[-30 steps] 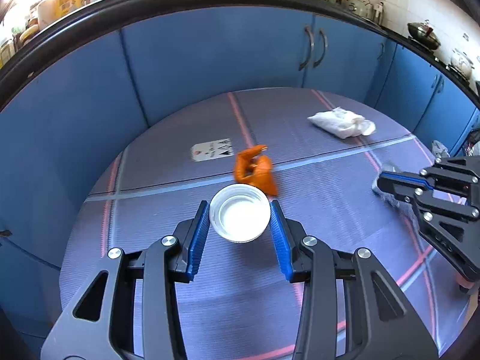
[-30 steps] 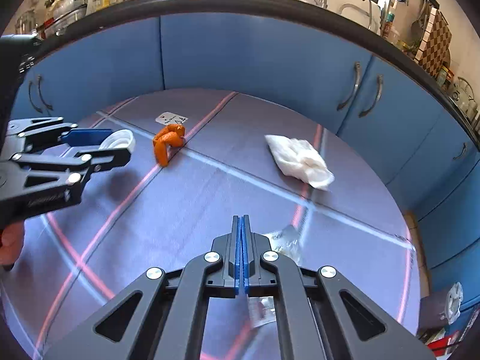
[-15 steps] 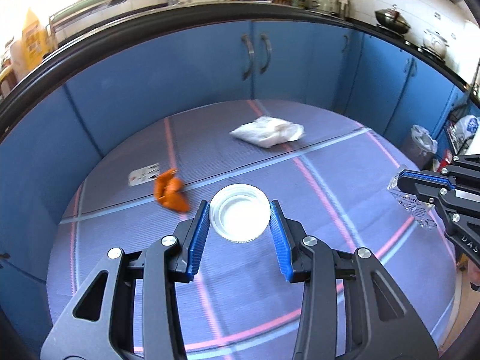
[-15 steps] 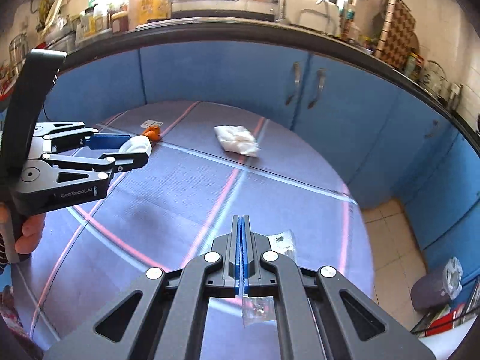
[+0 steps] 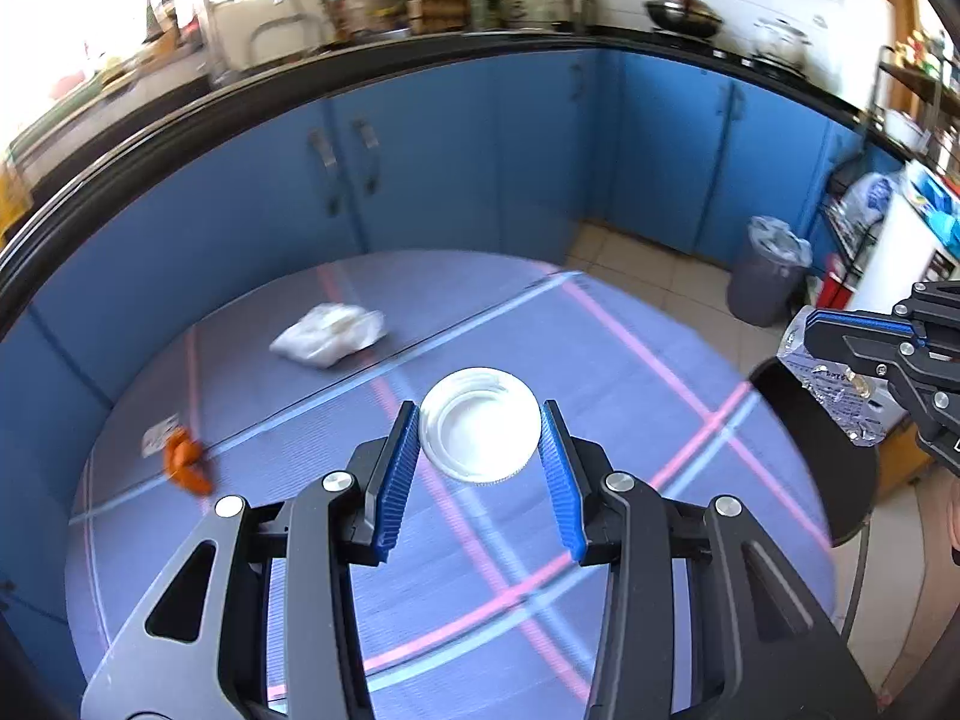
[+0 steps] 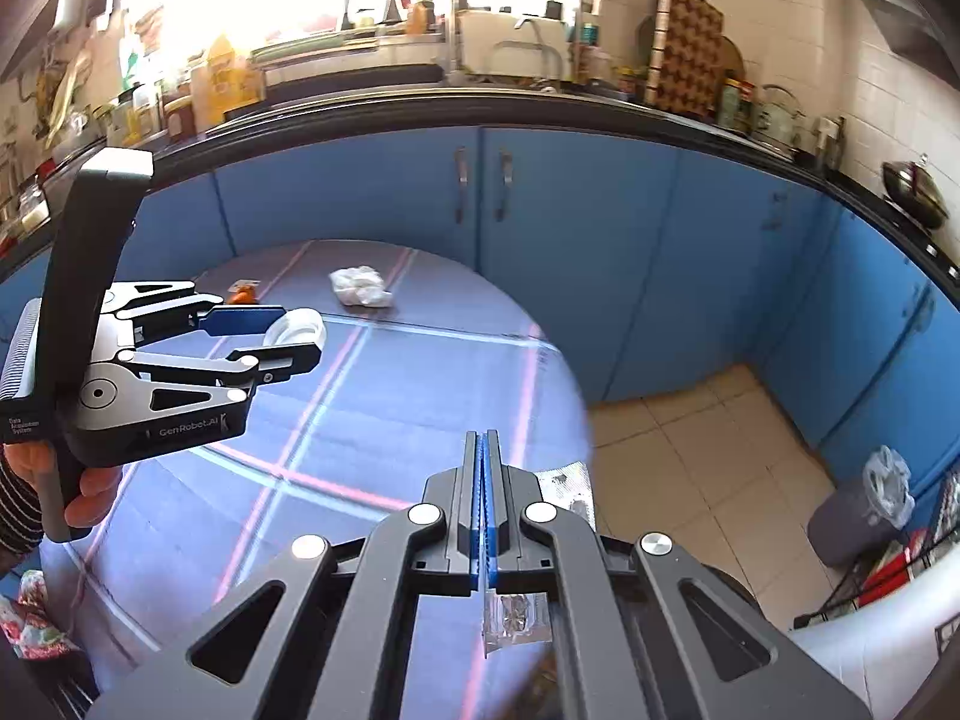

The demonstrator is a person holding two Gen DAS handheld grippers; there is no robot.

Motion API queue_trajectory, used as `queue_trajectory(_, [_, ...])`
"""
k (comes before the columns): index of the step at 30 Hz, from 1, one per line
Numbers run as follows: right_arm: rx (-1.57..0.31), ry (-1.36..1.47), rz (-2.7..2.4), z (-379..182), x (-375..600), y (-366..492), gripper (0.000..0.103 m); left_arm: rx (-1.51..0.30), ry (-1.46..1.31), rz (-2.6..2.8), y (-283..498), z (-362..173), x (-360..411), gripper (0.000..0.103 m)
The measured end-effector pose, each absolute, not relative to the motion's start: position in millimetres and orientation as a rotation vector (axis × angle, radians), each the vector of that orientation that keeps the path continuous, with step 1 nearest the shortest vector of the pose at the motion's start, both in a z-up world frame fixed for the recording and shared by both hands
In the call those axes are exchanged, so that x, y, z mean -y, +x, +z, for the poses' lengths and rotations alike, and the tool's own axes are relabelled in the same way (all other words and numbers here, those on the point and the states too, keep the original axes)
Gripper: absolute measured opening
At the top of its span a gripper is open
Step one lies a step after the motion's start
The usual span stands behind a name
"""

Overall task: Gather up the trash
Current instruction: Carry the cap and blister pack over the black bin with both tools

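While both grippers hang above the round blue mat [image 5: 600, 360] with its pink and pale cross-lines, each carries a piece of trash; the left gripper [image 5: 480, 438] clamps a white plastic lid [image 5: 479, 433] between its blue pads, hollow side facing the camera, and the right gripper [image 6: 483, 480] is pressed fully together on a clear, crinkled wrapper [image 6: 567, 483], which sticks out to the right of the fingers and below them. Left on the mat are a crumpled white tissue [image 5: 327, 337] near the far edge, and an orange scrap [image 5: 187, 463] just beside a small white card [image 5: 157, 435] toward the left rim; the mat's middle and near side lie bare. Blue cabinet doors [image 5: 420, 168] curve close behind the mat's far edge; to the right the mat ends and beige floor tile [image 6: 690, 468] opens out. Only the left wrist view shows the lid's ribbed inside and a dark round object [image 5: 810, 462] below the wrapper; only the right wrist view shows the hand [image 6: 90, 492] and striped sleeve [image 6: 18, 516] gripping the left tool's handle. A grey bin [image 6: 852, 519] lined with a pale bag stands on the tile by the corner cabinets, well apart from both grippers.
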State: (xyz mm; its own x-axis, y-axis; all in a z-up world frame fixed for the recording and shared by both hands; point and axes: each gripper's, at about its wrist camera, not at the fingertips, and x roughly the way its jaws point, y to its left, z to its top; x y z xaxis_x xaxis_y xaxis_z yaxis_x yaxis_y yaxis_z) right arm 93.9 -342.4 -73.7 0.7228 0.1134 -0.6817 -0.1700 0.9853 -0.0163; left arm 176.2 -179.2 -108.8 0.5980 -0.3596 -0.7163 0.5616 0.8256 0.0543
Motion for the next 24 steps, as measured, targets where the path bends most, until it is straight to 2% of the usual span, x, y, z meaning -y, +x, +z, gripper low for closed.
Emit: queue_trajectory(24, [-0.718, -0.02, 0.018, -82, 448, 14, 0.001, -0.689, 0.477, -0.762, 110, -96, 334, 0.041])
